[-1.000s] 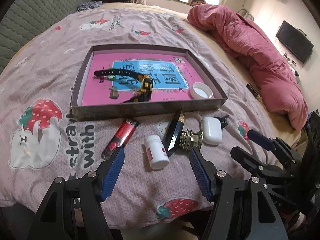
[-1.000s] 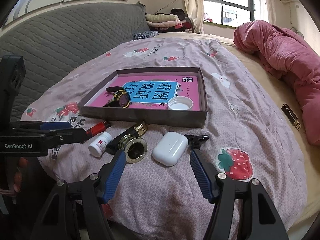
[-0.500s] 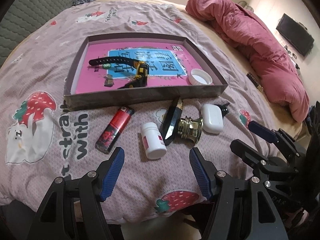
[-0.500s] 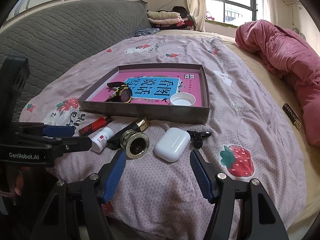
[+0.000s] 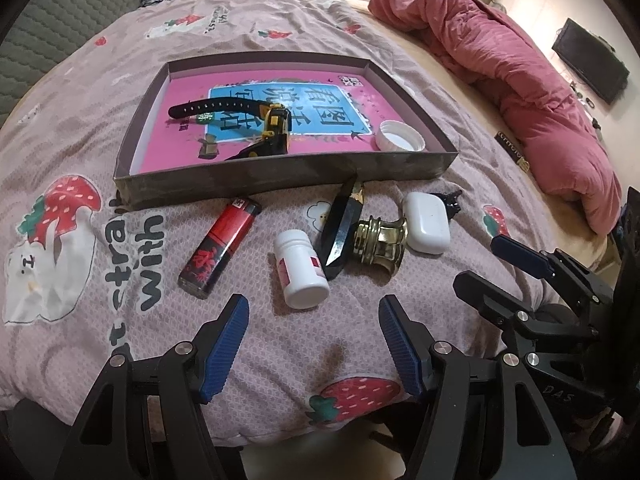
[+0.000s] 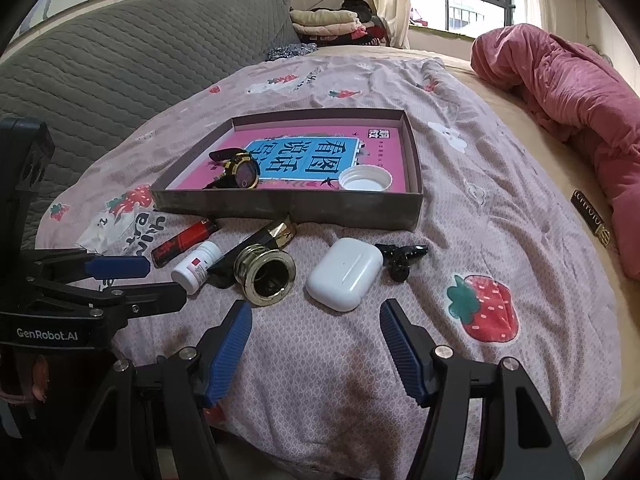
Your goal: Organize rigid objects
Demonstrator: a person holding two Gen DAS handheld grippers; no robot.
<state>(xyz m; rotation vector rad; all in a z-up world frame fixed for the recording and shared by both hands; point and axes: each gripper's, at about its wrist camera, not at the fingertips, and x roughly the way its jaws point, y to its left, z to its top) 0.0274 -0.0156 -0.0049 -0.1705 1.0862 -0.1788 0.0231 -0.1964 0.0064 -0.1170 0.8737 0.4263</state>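
1. While both of your grippers hang above the near edge of the bed (image 5: 280, 28), neither has hold of anything: the left gripper (image 5: 314, 312) stands wide open over bare blanket at the bottom of its view, and the right gripper (image 6: 316, 316) is just as wide, also empty.
2. Your shallow box (image 5: 280, 174) sits in the middle of each view, lined with a pink and blue printed sheet.
3. Inside it you have a black and yellow watch (image 5: 276, 122) left of centre, and a white cap (image 5: 400, 136) lying open side up in the lower right corner.
4. Below the box, a row of loose things lies on the blanket. In the left wrist view, from left to right: a red and black lighter (image 5: 220, 246), a small white bottle (image 5: 302, 268) on its side, a dark faceted piece (image 5: 340, 226) whose gold tip nearly meets the box wall, a brass fitting (image 5: 378, 244) and a white earbud case (image 5: 426, 222).
5. Your bottle lies just above the left gripper's fingertips, slightly nearer the left one.
6. In the right wrist view the earbud case (image 6: 344, 274) lies just above the gap between the fingers, with a small black clip (image 6: 400, 258) just right of it and the brass fitting (image 6: 264, 276) showing its open mouth to the left.
7. A rumpled pink quilt (image 6: 560, 92) fills the upper right.
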